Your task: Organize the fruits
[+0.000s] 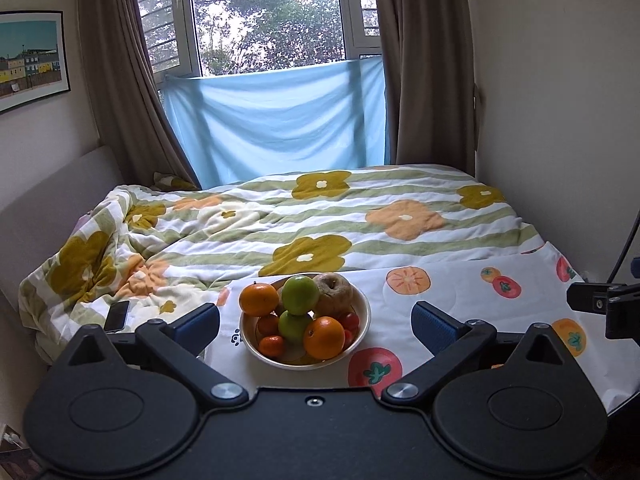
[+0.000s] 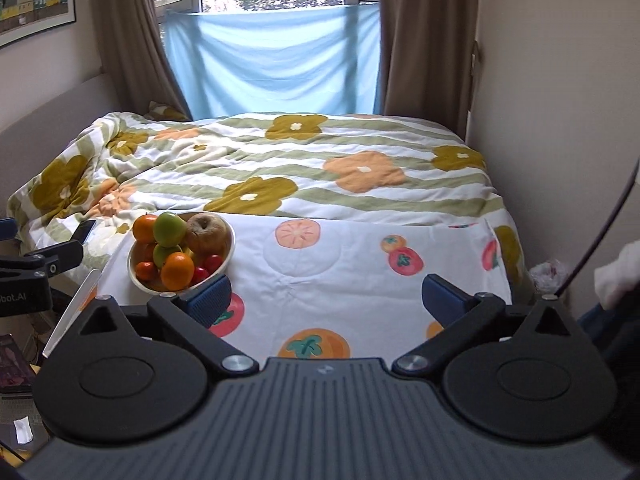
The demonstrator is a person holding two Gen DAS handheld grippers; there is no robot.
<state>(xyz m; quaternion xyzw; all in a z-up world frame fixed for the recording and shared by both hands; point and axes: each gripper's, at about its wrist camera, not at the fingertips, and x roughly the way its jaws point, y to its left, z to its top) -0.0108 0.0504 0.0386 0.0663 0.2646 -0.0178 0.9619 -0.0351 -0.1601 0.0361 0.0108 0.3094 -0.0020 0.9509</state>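
Both grippers stand wide open and empty: left gripper (image 1: 316, 322), right gripper (image 2: 326, 294). Bowl (image 1: 362, 312) holds all the fruits (image 1: 298, 314), piled, ahead between the left fingers and just beyond the right gripper's left finger. Scene fits either fruits already gathered or fruits awaiting sorting

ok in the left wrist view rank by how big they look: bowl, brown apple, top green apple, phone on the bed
1. bowl
2. brown apple
3. top green apple, close to the brown one, so unsure
4. phone, smallest as seen, lying foreshortened
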